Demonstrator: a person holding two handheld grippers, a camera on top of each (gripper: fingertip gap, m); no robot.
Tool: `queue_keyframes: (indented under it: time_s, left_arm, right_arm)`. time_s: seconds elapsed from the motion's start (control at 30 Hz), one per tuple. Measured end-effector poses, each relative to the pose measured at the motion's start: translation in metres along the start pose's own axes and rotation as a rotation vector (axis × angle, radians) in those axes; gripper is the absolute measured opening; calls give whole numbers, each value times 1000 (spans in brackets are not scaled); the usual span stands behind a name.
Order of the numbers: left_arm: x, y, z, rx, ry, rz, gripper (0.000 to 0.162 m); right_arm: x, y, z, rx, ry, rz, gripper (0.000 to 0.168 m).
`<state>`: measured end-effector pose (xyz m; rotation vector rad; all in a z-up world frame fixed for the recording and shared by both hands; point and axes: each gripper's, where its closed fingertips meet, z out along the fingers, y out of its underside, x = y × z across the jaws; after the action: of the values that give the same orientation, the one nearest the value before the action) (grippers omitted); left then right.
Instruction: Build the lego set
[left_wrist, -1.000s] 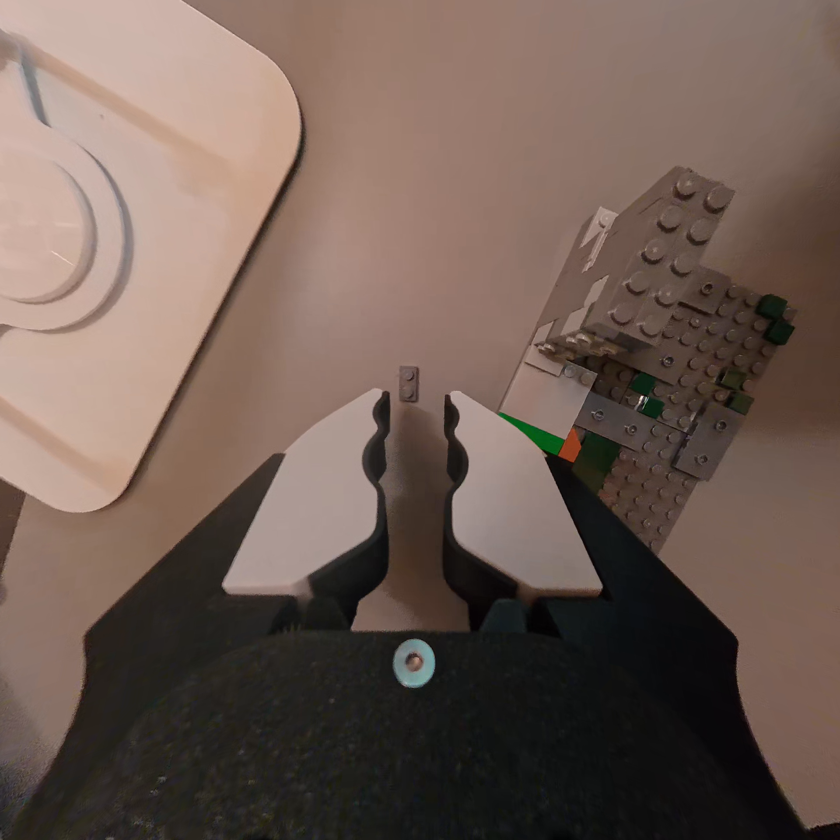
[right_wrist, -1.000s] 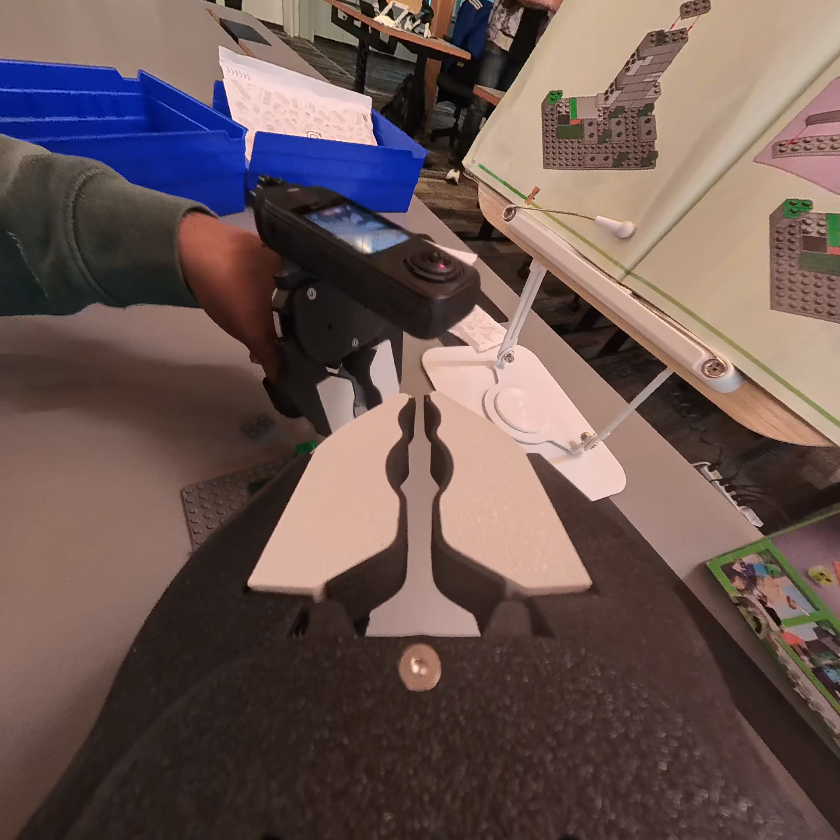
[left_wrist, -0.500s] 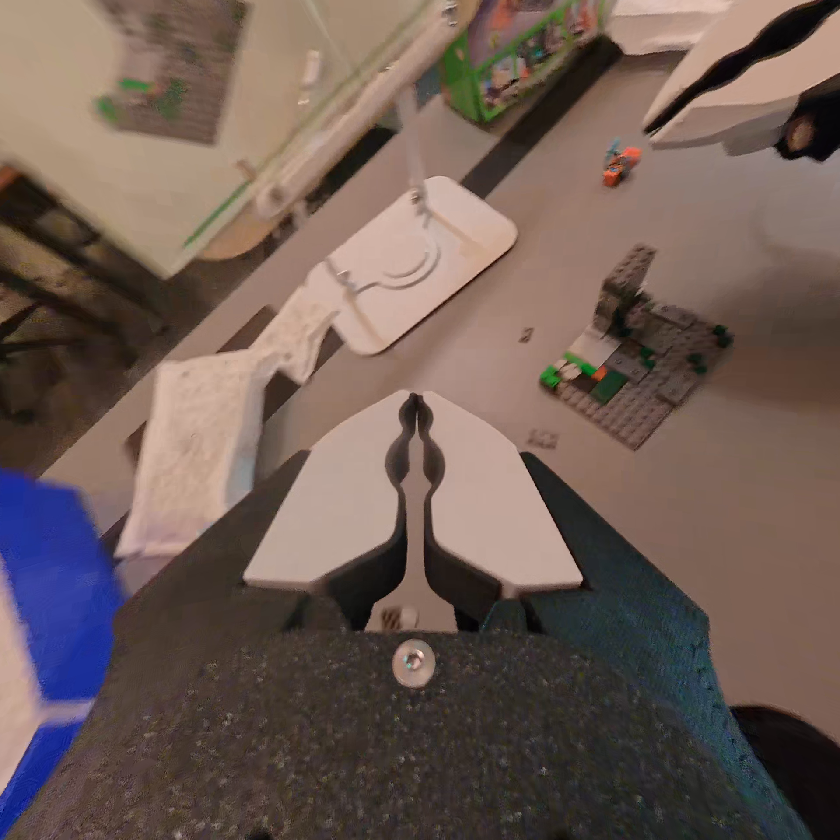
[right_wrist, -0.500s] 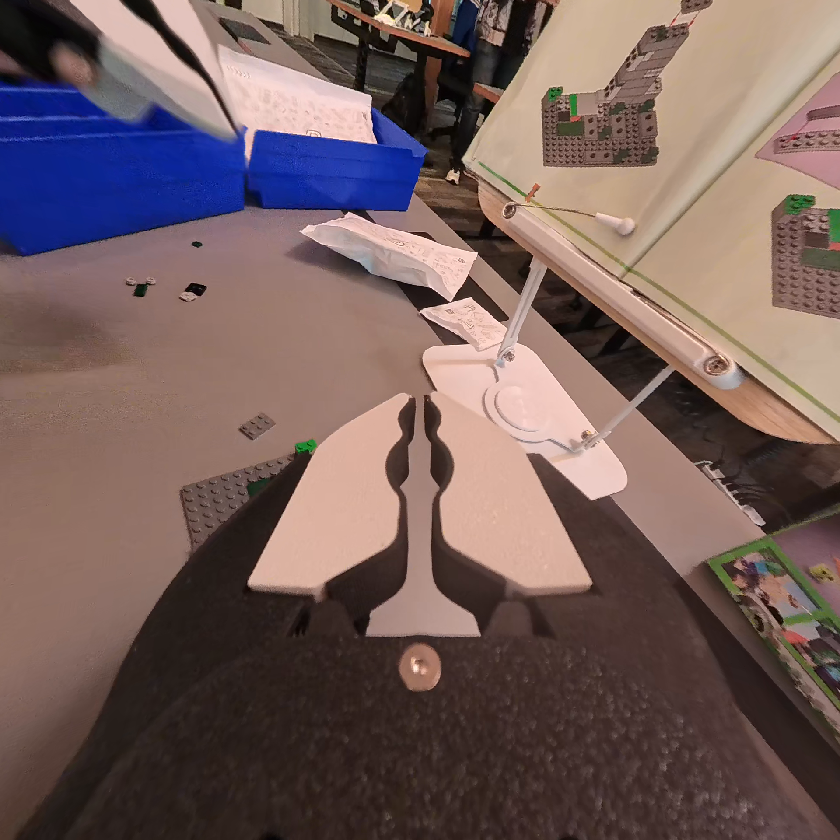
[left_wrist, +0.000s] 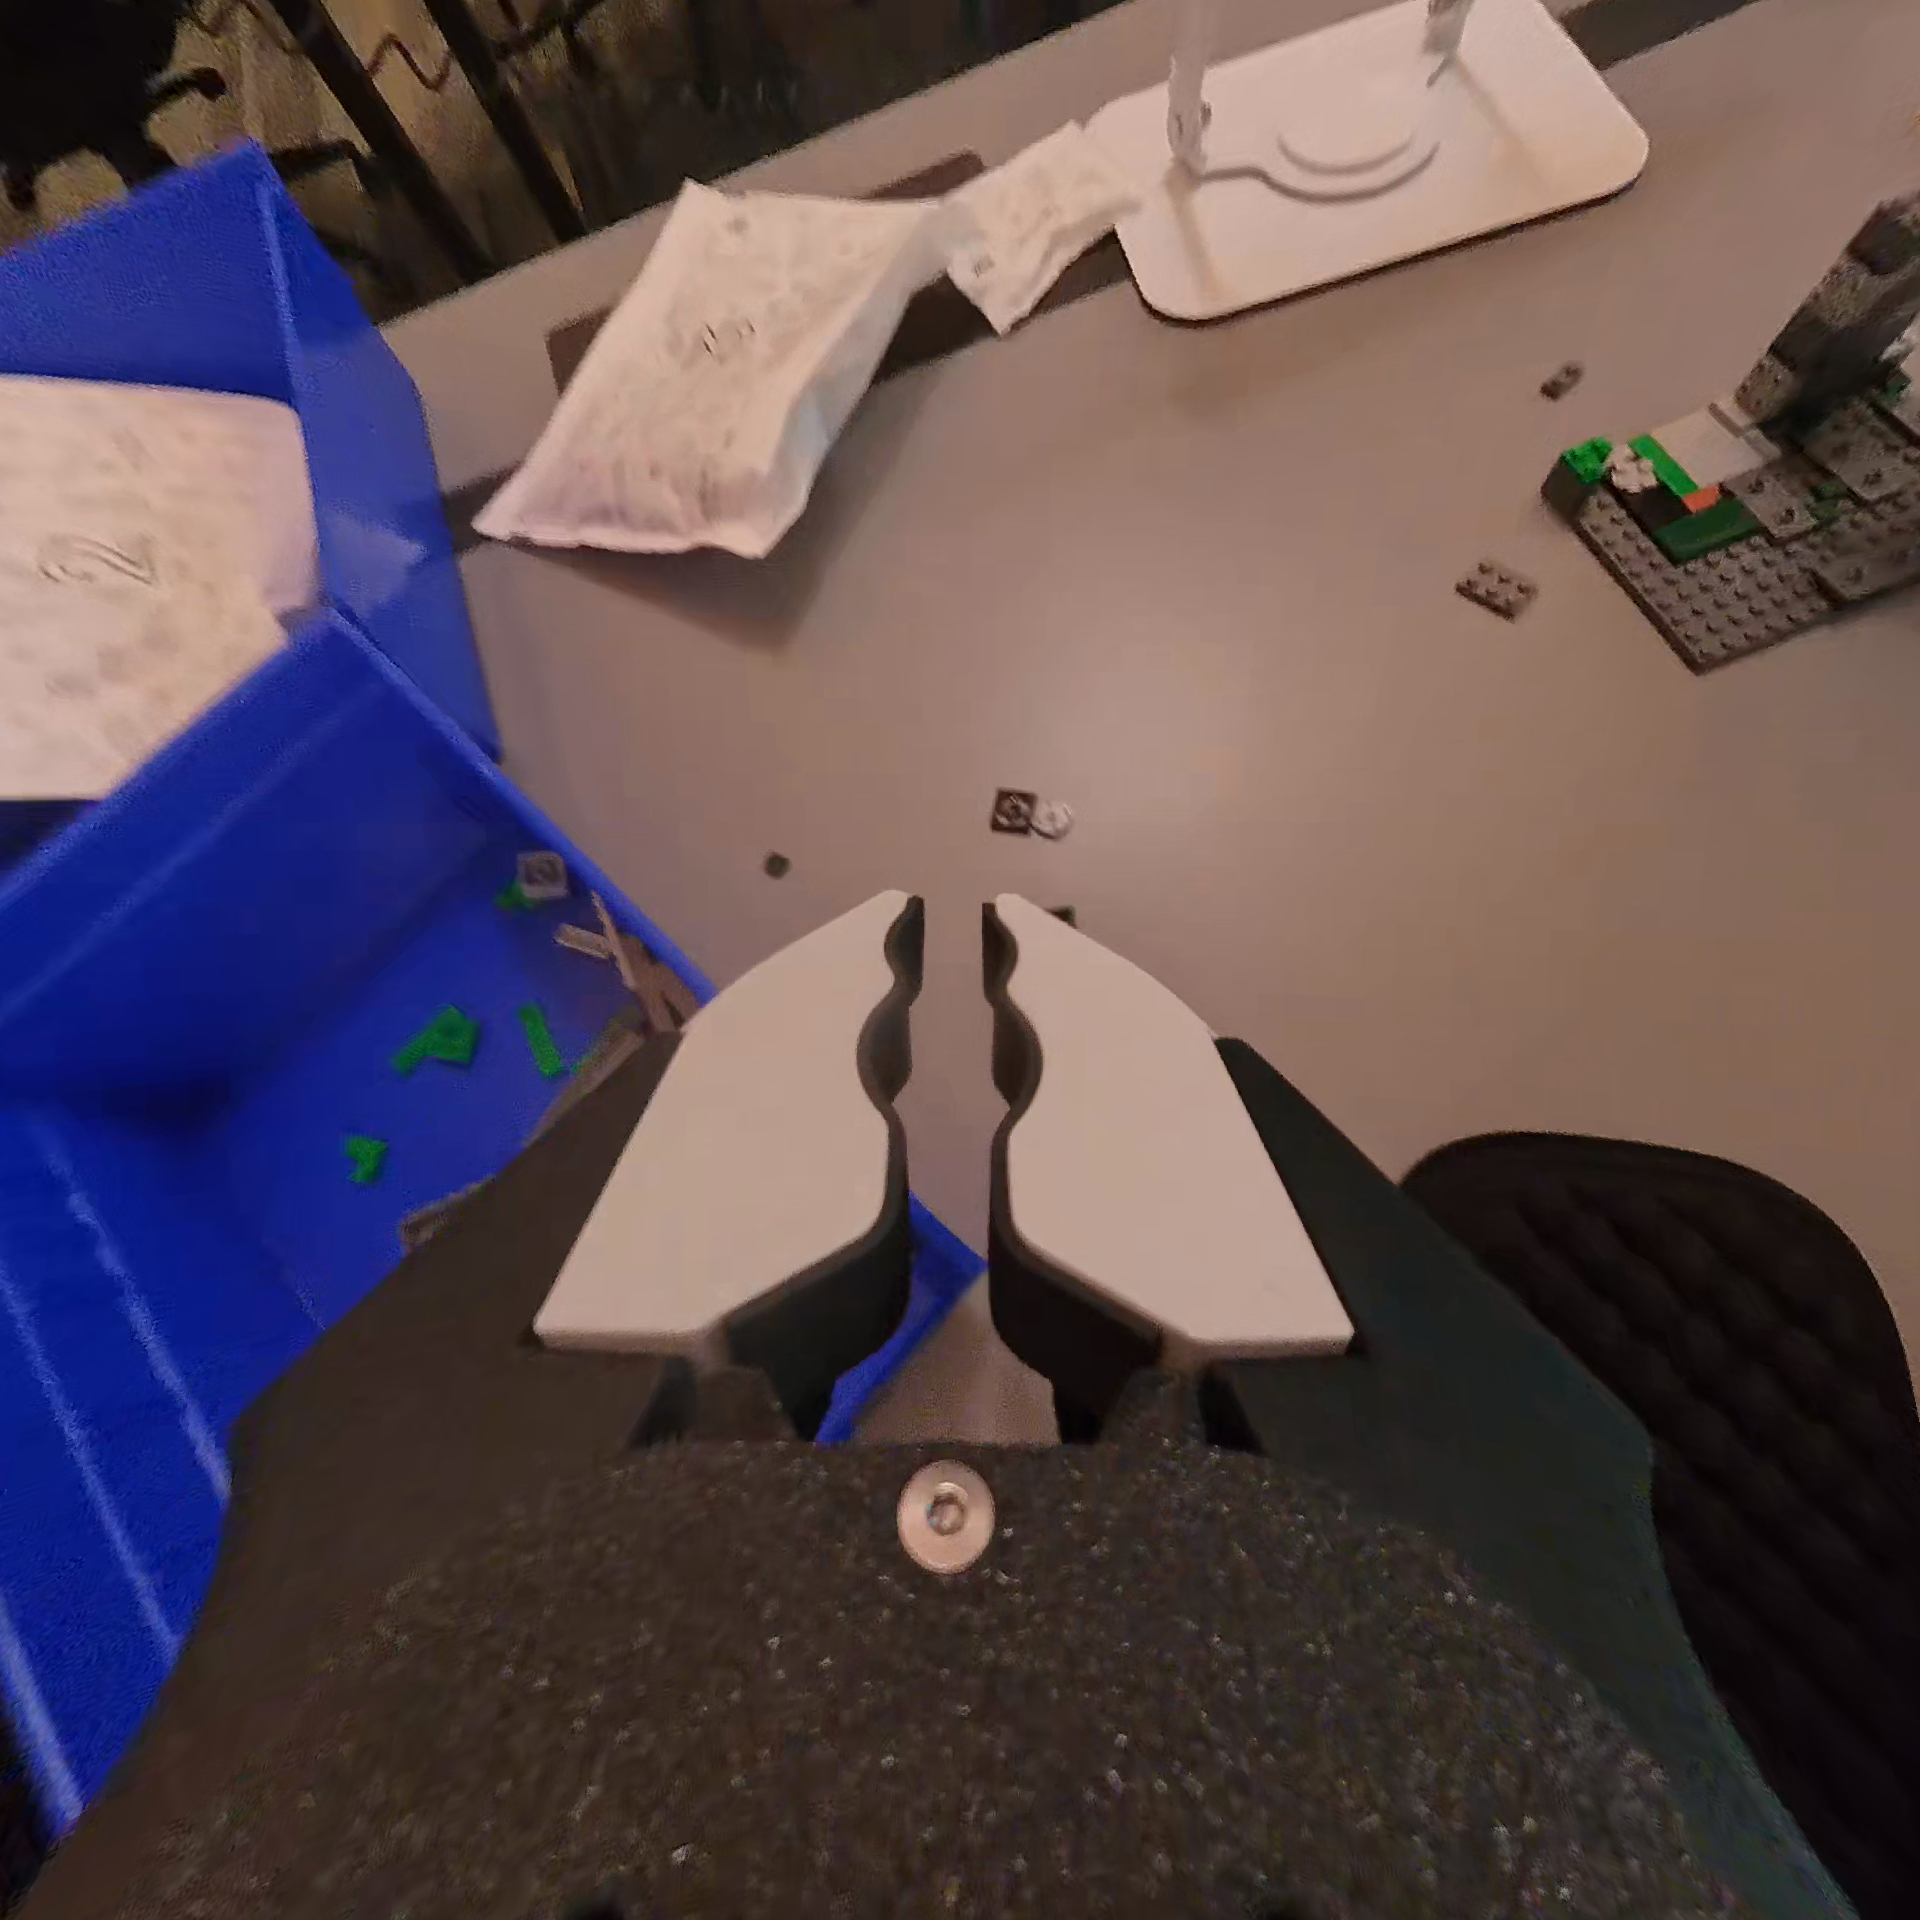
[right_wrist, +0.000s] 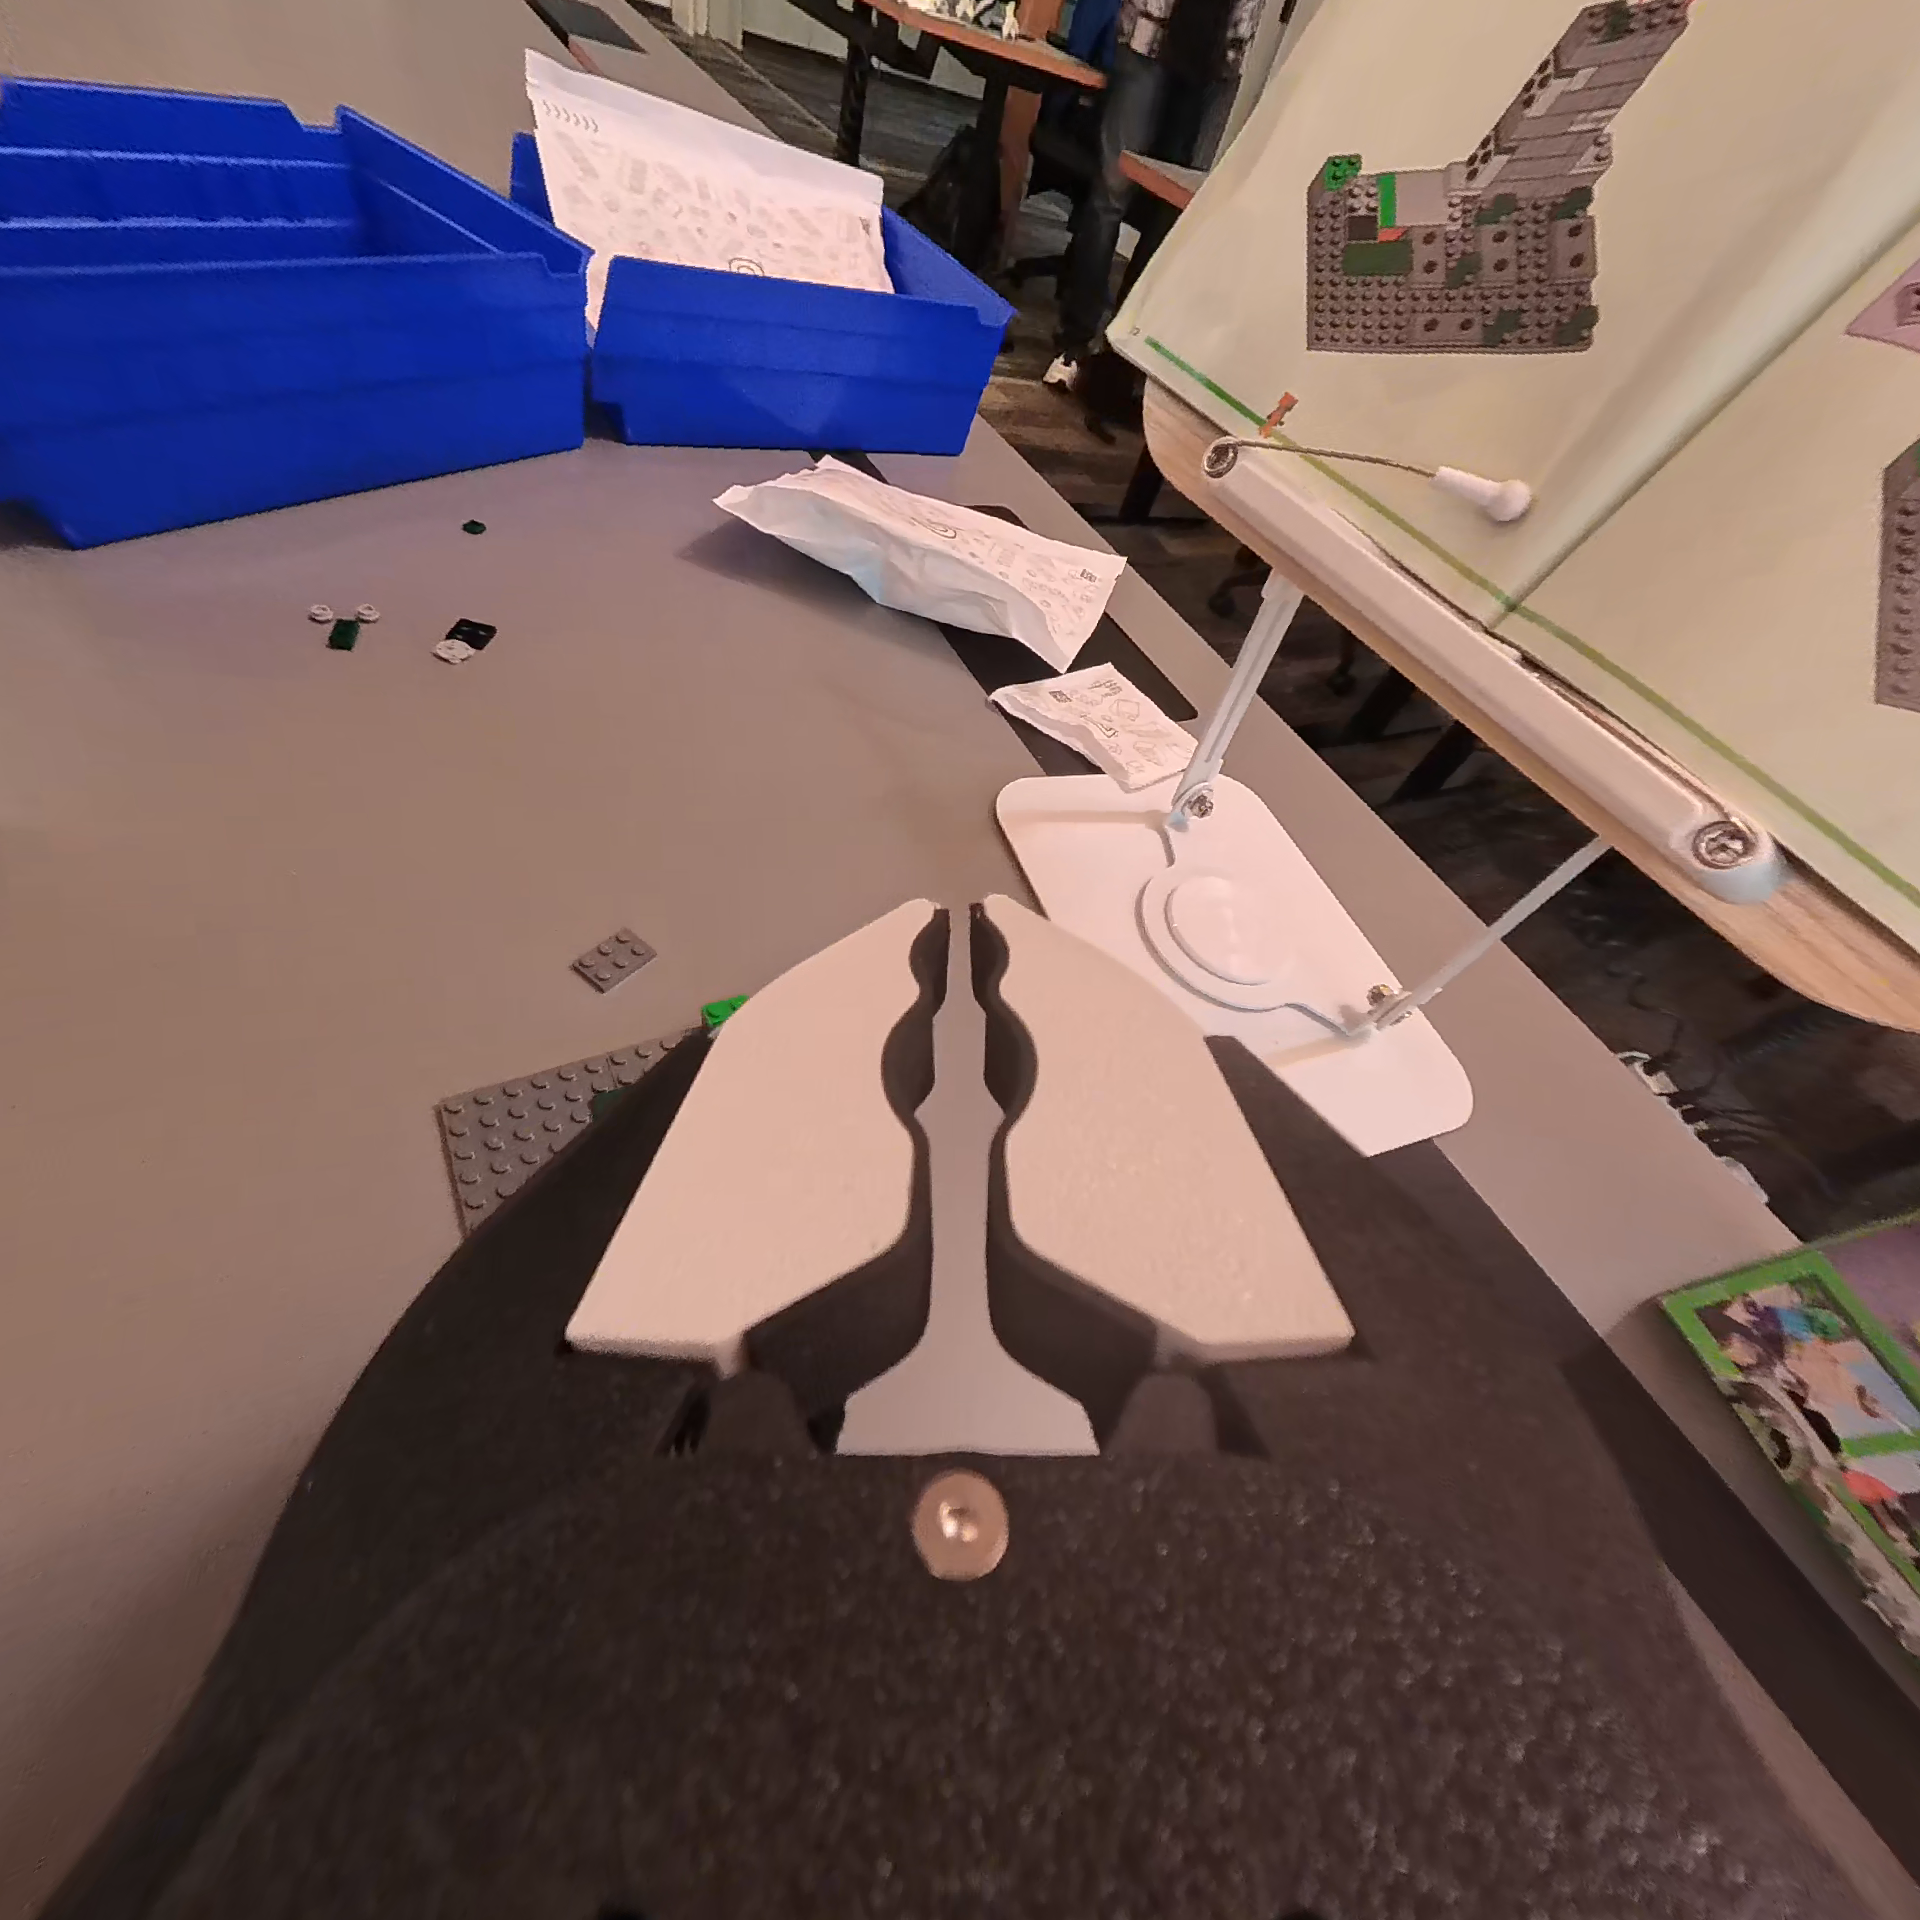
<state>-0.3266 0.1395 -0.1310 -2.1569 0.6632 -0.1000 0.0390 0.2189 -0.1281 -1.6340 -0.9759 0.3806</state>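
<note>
The partly built grey Lego model (left_wrist: 1766, 499) with green and orange bits stands at the right edge of the left wrist view. Its grey baseplate (right_wrist: 520, 1122) shows just left of my right gripper. A loose grey plate (left_wrist: 1496, 594) lies beside it, also in the right wrist view (right_wrist: 613, 958). My left gripper (left_wrist: 951, 914) is slightly open and empty, hovering near a small black tile and white round piece (left_wrist: 1029, 812), next to a blue bin (left_wrist: 312, 1039) of green and grey pieces. My right gripper (right_wrist: 958, 914) is shut and empty above the model.
White paper bags (left_wrist: 707, 384) (right_wrist: 935, 561) lie on the grey table. A white stand base (right_wrist: 1226, 956) carries the instruction booklet (right_wrist: 1558, 260). Blue bins (right_wrist: 291, 312) stand far left. Small loose pieces (right_wrist: 343, 623) lie before them. A green box (right_wrist: 1818, 1455) sits right. A black quilted object (left_wrist: 1662, 1299) lies near my left gripper. There is about 40 cm between the tips of the two grippers. To reach the partly built grey Lego model (left_wrist: 1766, 499) in a straight line is about 15 cm for my right fingers, about 35 cm for my left. The loose grey plate (left_wrist: 1496, 594) lies around 20 cm away from my right fingertips. It turns up in the right wrist view (right_wrist: 604, 956) as well.
My left gripper has swung away from the model to the blue bin and out of the right wrist view. It shut half a second ago and now stands slightly open. My right gripper has hardly moved.
</note>
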Motion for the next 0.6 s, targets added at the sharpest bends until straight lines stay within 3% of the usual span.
queue_keyframes:
  time_s: [0.13, 0.3, 0.47, 0.6]
  left_arm:
    - [42, 28, 14, -24, 89, -60, 19]
    - [85, 49, 68, -116, 147, -121, 40]
    - [64, 73, 115, -245, -8, -134, 58]
    - [56, 76, 128, -258, -24, -177, 57]
  right_arm:
    - [-1, 2, 3, -3, -7, 11, 4]
    - [-5, 3, 5, -7, -17, 9, 4]
    - [-5, -1, 2, 2, -17, 0, 4]
    - [-3, -1, 1, 10, -18, 11, 4]
